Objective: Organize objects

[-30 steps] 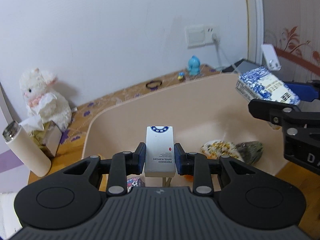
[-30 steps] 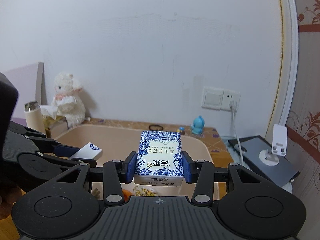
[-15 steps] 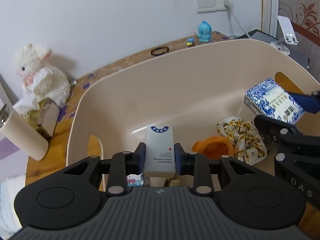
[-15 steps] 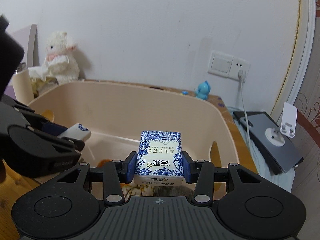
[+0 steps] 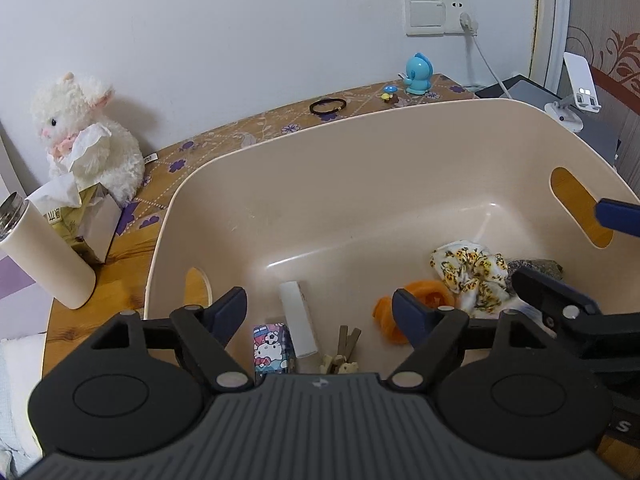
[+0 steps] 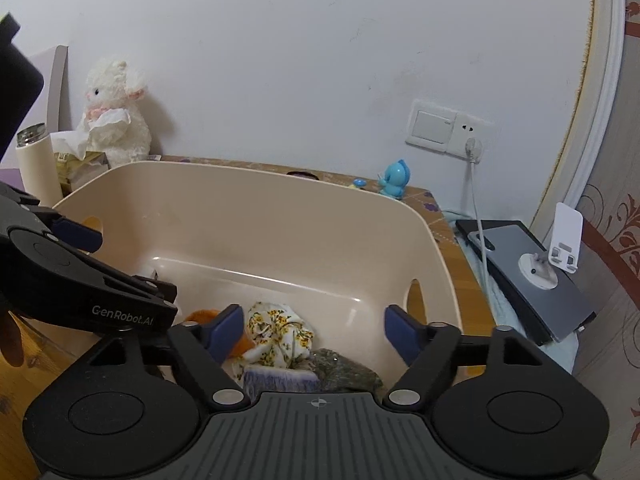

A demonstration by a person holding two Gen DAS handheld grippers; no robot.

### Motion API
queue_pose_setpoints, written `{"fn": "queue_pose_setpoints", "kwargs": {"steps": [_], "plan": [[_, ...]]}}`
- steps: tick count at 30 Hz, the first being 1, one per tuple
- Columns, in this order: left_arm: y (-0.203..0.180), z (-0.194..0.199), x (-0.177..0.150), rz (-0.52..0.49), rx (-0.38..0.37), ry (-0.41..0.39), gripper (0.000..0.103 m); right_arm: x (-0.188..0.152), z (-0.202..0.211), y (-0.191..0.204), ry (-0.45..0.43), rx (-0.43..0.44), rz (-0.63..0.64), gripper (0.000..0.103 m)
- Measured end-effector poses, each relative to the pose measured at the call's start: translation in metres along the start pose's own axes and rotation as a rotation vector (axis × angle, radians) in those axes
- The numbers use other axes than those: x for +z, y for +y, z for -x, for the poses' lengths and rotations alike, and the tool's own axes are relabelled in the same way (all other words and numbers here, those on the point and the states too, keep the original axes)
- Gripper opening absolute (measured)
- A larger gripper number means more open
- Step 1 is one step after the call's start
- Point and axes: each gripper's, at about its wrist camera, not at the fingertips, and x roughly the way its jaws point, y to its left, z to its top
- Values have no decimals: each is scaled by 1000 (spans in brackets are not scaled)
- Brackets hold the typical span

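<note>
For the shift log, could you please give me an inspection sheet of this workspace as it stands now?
Surface: wooden table with a floral mat at the back.
Job's things: beige bin holding white box, cartoon pack, orange item, floral scrunchie, blue-patterned tissue pack.
Clutter: plush lamb, tissue box, thermos, black hair tie, blue figurine, phone stand.
Grippers: left gripper open, empty; right gripper open, empty, both above the bin.
Cables: white cable plugged into the wall socket.
Surroundings: white wall, patterned wallpaper at right.
</note>
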Motion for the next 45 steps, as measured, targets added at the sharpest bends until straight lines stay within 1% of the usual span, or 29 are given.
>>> {"fn": "queue_pose_setpoints", "kwargs": {"steps": [1, 5, 8, 15, 18, 21, 22, 26, 30, 33, 34, 35, 37, 39, 45], "plan": [[0, 1, 0, 5, -2, -2, 82, 0, 2, 0, -3, -3, 1, 88], [3, 10, 0, 20, -4, -22, 82, 1, 11, -4, -23, -19, -4, 91], [6, 20, 1, 34, -4, -42, 82, 2, 19, -7, -46, -25, -14, 97], [12, 48, -7, 62, 2, -94, 82, -3, 42, -16, -91, -25, -71, 99], [14, 62, -12, 68, -9, -120, 88, -6, 49, -20, -91, -21, -91, 102], [15, 76, -19, 68, 2, -152, 90, -10, 57, -22, -87, -17, -108, 102], [16, 80, -22, 71, 5, -159, 93, -11, 60, -23, -88, -16, -113, 102], [18, 96, -33, 91, -3, -186, 93, -17, 75, -25, -108, -10, -141, 103], [17, 111, -44, 92, -8, -209, 94, -25, 92, -23, -139, -22, -159, 103], [15, 122, -52, 94, -17, -228, 95, -31, 105, -21, -155, -9, -174, 103], [15, 126, -55, 95, -19, -232, 99, -33, 110, -20, -161, -8, -175, 103], [13, 130, -59, 93, -16, -239, 99, -34, 114, -19, -168, -10, -174, 103], [11, 138, -65, 92, -8, -255, 99, -37, 122, -16, -180, -15, -168, 103], [10, 145, -73, 97, -16, -265, 100, -40, 130, -13, -191, -15, -164, 103], [9, 159, -95, 112, -21, -266, 100, -49, 146, -7, -195, -2, -144, 103]]}}
